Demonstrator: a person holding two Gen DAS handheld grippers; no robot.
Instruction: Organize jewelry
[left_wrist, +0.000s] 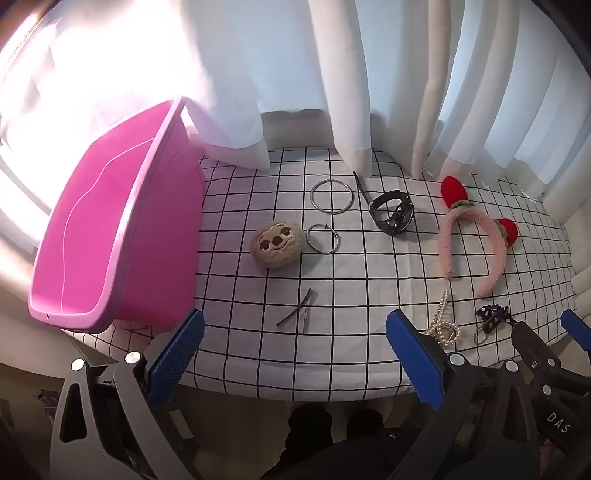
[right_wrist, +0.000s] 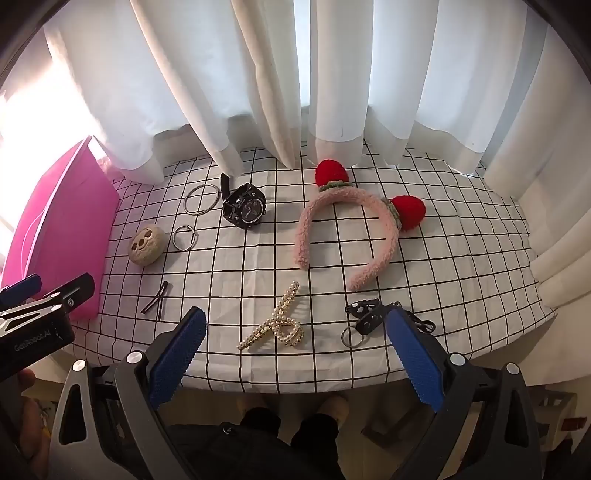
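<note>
— While both tools hover spread and empty at the worktop's (right_wrist: 332, 373) near edge, which piece do I take first?
— I'd judge the pearl hair claw (right_wrist: 275, 321), right before your right tool (right_wrist: 295, 354); bin (left_wrist: 110, 221) waits far left beside the left tool (left_wrist: 295, 354).

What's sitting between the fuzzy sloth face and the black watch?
Two silver rings: the small ring lies right beside the sloth face, and the big ring lies farther back, nearer the black watch. The left wrist view shows it best.
</note>
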